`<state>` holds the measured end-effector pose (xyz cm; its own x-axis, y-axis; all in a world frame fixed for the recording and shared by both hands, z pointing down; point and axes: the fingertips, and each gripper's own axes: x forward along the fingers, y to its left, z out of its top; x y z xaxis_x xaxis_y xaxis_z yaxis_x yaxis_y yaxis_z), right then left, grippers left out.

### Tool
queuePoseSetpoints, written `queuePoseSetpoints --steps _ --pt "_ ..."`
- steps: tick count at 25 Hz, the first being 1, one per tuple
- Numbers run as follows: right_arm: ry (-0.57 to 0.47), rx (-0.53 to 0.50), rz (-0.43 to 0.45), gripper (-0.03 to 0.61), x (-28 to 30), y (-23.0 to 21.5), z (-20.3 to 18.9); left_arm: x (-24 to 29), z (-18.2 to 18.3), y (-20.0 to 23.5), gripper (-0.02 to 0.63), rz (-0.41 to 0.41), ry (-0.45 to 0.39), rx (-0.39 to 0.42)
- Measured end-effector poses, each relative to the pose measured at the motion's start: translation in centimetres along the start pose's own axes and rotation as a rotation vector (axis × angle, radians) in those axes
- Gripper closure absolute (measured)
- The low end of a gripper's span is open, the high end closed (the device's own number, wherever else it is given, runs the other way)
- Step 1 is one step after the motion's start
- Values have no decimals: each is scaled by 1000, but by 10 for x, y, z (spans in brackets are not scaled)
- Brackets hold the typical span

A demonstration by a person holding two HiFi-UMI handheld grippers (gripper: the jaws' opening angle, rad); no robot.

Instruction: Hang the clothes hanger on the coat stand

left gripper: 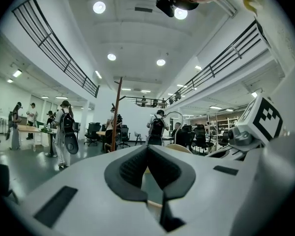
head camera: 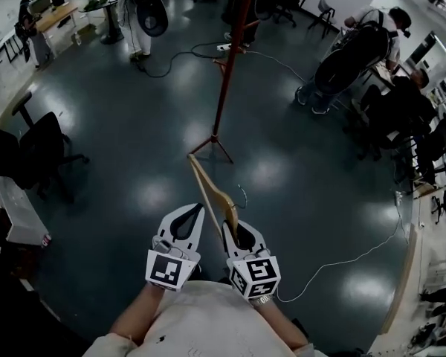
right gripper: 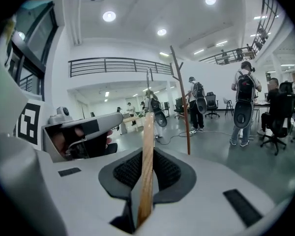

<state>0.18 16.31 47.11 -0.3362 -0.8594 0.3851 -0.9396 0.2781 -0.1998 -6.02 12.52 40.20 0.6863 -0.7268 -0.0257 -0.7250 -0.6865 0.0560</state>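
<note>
The coat stand [head camera: 228, 65] is a red-brown pole on splayed feet, standing on the dark floor ahead of me. It also rises in the left gripper view [left gripper: 117, 117] and the right gripper view [right gripper: 184, 107]. My right gripper [head camera: 236, 233] is shut on the wooden clothes hanger [head camera: 212, 192], whose arm slants up and to the left toward the stand's feet. Seen from the right gripper [right gripper: 147, 154], the hanger [right gripper: 147, 146] runs edge-on between the pads, its metal hook [right gripper: 148, 77] upright. My left gripper [head camera: 196, 210] rides beside it with nothing in it, and its tips [left gripper: 147, 150] meet.
A black office chair [head camera: 41, 151] stands at the left, and a white cable [head camera: 342, 262] trails across the floor at the right. People with backpacks [head camera: 357, 50] and more chairs fill the right side. A person [head camera: 141, 13] and a power cord [head camera: 201, 49] are beyond the stand.
</note>
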Motion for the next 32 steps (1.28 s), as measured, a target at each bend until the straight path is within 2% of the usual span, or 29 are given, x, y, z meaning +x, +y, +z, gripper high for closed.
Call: queuePoseSetpoints --steps 5,8,11,16,20,24,28,32 --pt "-12 13 -12 509 63 10 30 26 2 63 601 -5 14 5" --pt "18 4 6 509 85 8 37 35 -5 78 601 1 53 -37" --pt "36 19 24 509 110 1 48 51 -12 94 601 16 96 -31" --pt "55 25 54 509 154 -14 65 83 -5 128 601 46 70 -34" --pt "64 47 109 509 200 -30 80 119 -1 160 601 96 45 -30" --pt "73 40 164 509 252 -54 105 165 -15 194 601 129 137 13" --pt "63 30 199 509 298 -104 149 241 0 217 601 161 81 -3" --pt "67 11 224 509 342 -162 193 314 6 237 601 185 99 12"
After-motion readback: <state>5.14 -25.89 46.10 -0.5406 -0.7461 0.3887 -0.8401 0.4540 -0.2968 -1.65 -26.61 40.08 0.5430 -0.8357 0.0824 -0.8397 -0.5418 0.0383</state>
